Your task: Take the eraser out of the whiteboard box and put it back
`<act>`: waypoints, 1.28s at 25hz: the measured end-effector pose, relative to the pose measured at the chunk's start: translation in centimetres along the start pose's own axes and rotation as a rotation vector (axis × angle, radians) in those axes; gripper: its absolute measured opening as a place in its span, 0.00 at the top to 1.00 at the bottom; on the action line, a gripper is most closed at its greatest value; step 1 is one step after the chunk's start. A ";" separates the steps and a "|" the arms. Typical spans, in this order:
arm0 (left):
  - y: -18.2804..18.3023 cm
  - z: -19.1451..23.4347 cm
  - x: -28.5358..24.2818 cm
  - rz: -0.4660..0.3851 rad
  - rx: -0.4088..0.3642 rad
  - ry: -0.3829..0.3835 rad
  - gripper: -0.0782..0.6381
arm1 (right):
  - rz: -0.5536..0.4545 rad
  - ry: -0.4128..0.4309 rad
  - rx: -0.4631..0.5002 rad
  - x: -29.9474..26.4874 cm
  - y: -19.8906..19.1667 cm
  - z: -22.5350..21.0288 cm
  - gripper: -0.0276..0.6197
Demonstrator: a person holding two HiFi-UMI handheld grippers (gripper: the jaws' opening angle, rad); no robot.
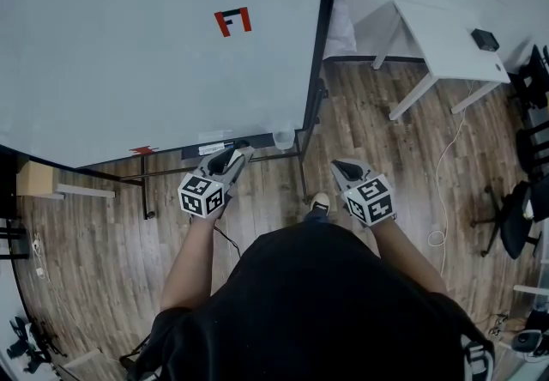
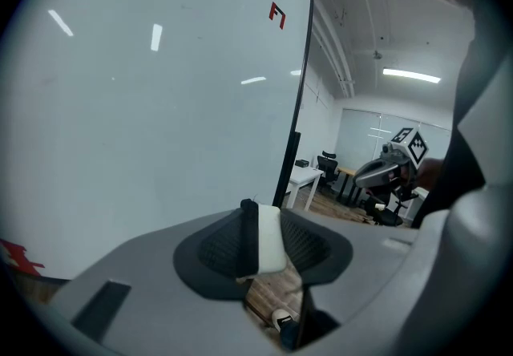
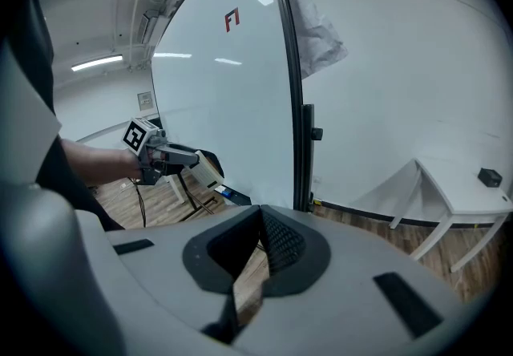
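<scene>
My left gripper is shut on the eraser, a small block with a black felt side and a white body that stands upright between the pads. It hovers just in front of the whiteboard's bottom tray. A small clear box sits at the tray's right end, a little right of the left gripper. The right gripper view shows the left gripper with the eraser at its tip. My right gripper hangs right of the board's stand, shut, with nothing between its fingers.
The whiteboard's black frame post and floor stand lie between the two grippers. A white table with a small black object stands at the right. Office chairs and a white cable are on the wooden floor.
</scene>
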State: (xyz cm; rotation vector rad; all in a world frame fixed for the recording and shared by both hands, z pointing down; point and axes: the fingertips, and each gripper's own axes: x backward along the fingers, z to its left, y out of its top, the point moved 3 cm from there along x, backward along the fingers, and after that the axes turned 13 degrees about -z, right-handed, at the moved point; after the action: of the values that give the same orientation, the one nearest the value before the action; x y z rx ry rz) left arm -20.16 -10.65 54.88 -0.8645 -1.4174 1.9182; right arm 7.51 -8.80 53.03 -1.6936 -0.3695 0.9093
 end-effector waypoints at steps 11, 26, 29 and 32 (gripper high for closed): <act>-1.5 -0.3 1.9 0.028 0.017 -0.010 0.69 | 0.004 -0.011 -0.006 0.7 -0.2 1.1 0.96; -2.4 -0.7 3.4 0.044 0.018 -0.022 0.69 | 0.019 -0.011 0.008 1.5 -0.7 2.4 0.96; -2.3 -0.8 3.3 0.039 0.018 -0.028 0.69 | 0.019 -0.016 0.008 1.6 -0.7 2.4 0.96; -2.1 -0.8 3.2 0.036 0.017 -0.029 0.69 | 0.021 -0.016 0.008 1.5 -0.7 2.5 0.96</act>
State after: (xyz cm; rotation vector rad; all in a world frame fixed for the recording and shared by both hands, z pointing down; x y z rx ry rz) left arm -21.35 -7.17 56.20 -0.8629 -1.4095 1.9740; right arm 6.83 -5.89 52.92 -1.6865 -0.3590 0.9383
